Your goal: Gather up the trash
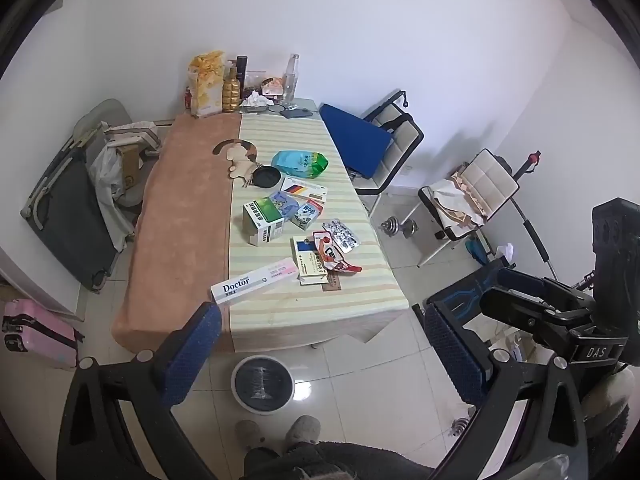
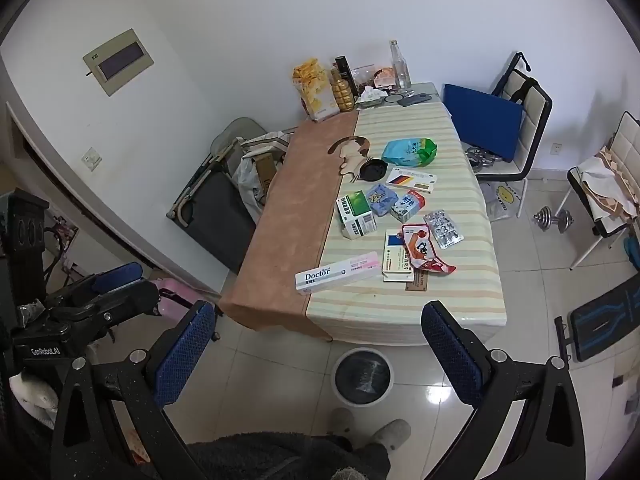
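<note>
Trash (image 1: 332,250) lies uncollected on the table (image 1: 360,300), bin (image 1: 263,383) below looks empty, left gripper (image 1: 320,356) and right gripper (image 2: 320,356) both wide, holding nothing

On the table (image 1: 180,208) lie five boxes: one long white Doctor box (image 1: 256,286), one green box (image 1: 263,216), one little milk box (image 1: 307,213), and two flat boxes (image 1: 305,189) (image 1: 312,264). There are two bags (image 1: 300,164) (image 1: 334,254), one pill sheet (image 1: 341,235) and one black dish (image 1: 267,177). One bin (image 1: 263,384) sits on the floor. Two chairs (image 1: 394,140) (image 1: 476,196) stand by.
</note>
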Tool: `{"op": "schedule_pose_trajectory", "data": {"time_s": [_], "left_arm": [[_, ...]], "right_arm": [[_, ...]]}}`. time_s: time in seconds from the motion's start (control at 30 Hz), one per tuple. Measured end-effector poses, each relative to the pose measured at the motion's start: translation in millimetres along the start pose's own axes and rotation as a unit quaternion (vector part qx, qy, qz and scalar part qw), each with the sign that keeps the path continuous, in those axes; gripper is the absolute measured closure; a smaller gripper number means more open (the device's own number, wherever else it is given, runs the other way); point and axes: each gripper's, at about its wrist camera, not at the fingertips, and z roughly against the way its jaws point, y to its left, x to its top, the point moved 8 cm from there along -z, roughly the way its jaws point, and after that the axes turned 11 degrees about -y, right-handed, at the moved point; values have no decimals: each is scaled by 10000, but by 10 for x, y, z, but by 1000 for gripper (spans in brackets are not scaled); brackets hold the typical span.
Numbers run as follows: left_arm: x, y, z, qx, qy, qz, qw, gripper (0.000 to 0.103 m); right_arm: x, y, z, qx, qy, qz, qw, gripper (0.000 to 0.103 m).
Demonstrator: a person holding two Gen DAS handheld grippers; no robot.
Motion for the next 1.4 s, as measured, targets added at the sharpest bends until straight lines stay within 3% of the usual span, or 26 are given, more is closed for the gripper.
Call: {"op": "schedule_pose_trajectory", "data": {"time_s": [0.03,1.4], "left_arm": [[26,-65,-13,49,73,-177,9998,0],[-35,-107,-42,-114,11,-91,9999,0]], "right_arm": [[2,-1,5,23,-3,-24,10000,0],[-34,117,-44,79,45,14,10000,0]]}}
